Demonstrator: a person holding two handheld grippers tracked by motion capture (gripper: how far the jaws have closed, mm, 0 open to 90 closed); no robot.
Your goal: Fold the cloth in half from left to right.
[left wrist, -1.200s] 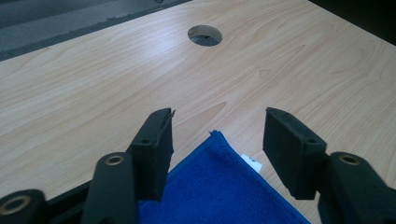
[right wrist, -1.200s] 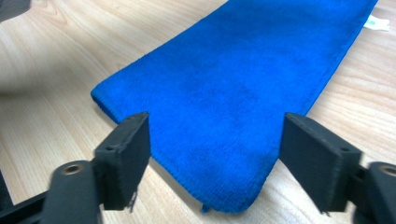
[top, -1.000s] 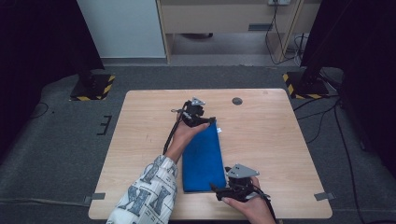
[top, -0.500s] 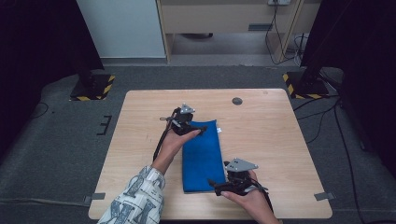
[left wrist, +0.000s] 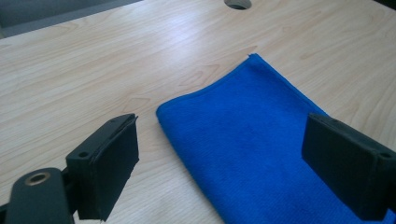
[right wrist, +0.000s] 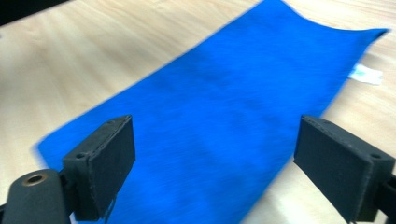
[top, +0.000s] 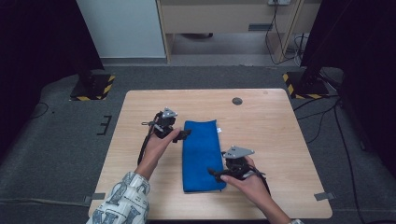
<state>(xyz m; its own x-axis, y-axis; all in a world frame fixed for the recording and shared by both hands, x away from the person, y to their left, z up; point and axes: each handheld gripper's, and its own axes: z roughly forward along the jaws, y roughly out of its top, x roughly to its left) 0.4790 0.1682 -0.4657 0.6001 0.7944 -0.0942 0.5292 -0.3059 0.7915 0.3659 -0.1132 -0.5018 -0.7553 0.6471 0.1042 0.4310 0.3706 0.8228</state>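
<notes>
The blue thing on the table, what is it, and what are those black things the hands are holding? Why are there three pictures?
The blue thing is a folded blue cloth lying flat on a wooden table. A person holds a grabbing tool in each hand. The left claw is beside the cloth's far left corner, and the right claw is at its near right edge. One picture comes from a camera high above the table. The other two come from little cameras riding on each claw, so you see two black jaws sticking up at the bottom. Both claws are open, and the left one has just been opening. Nothing is held; the cloth just lies there.
</notes>
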